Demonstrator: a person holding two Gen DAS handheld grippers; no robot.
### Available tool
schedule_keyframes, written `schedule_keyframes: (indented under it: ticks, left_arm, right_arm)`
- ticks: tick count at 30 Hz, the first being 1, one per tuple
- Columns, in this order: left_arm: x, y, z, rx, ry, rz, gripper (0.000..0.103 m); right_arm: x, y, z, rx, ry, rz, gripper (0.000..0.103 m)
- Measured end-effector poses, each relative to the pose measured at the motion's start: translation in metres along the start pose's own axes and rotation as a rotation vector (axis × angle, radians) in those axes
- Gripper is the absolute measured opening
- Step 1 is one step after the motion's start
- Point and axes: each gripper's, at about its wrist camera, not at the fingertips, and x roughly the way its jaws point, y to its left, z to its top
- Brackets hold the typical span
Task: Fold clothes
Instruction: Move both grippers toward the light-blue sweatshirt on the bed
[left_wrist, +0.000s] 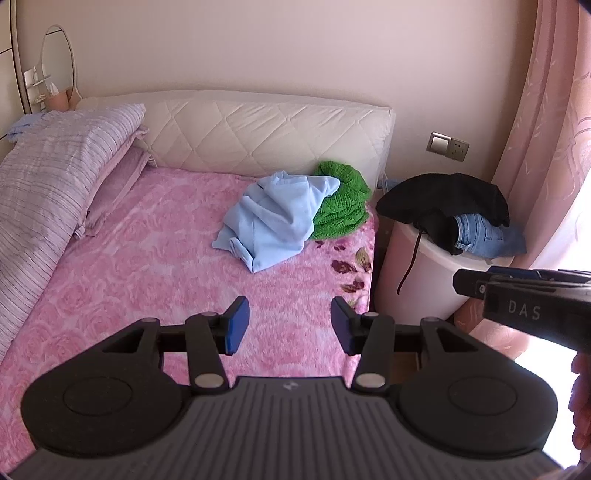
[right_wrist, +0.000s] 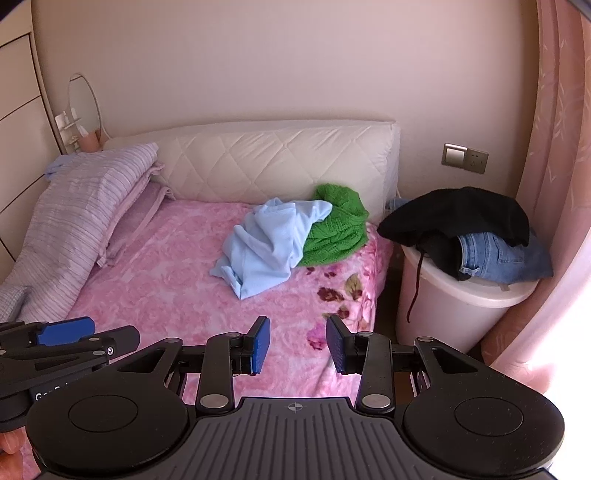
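Observation:
A crumpled light blue garment (left_wrist: 275, 218) (right_wrist: 271, 243) lies on the pink floral bed cover (left_wrist: 147, 258) (right_wrist: 166, 266), partly over a green knitted garment (left_wrist: 341, 201) (right_wrist: 338, 225) by the headboard. My left gripper (left_wrist: 290, 326) hovers over the bed's near part, open, with nothing between its blue pads. My right gripper (right_wrist: 297, 347) is also open and empty, over the bed's right edge. Both are well short of the clothes. The right gripper's body (left_wrist: 532, 306) shows at the right of the left wrist view.
A white hamper (left_wrist: 417, 273) (right_wrist: 454, 306) stands right of the bed, with a black garment (left_wrist: 443, 197) (right_wrist: 458, 214) and jeans (left_wrist: 484, 236) (right_wrist: 498, 258) draped on it. Striped lilac bedding and pillows (left_wrist: 55, 177) (right_wrist: 81, 206) fill the bed's left side. A pink curtain (left_wrist: 546, 147) hangs at the right.

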Motion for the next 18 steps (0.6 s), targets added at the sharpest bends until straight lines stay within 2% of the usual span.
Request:
schedule_keyframes:
  ticks: [5, 18]
  left_arm:
    - [0.001, 0.006, 0.008, 0.006, 0.013, 0.014, 0.044]
    - [0.016, 0.005, -0.018, 0.005, 0.016, 0.005, 0.044]
  right_arm:
    - [0.000, -0.001, 0.001, 0.007, 0.012, 0.002, 0.038]
    - [0.013, 0.003, -0.004, 0.011, 0.027, -0.027, 0.038]
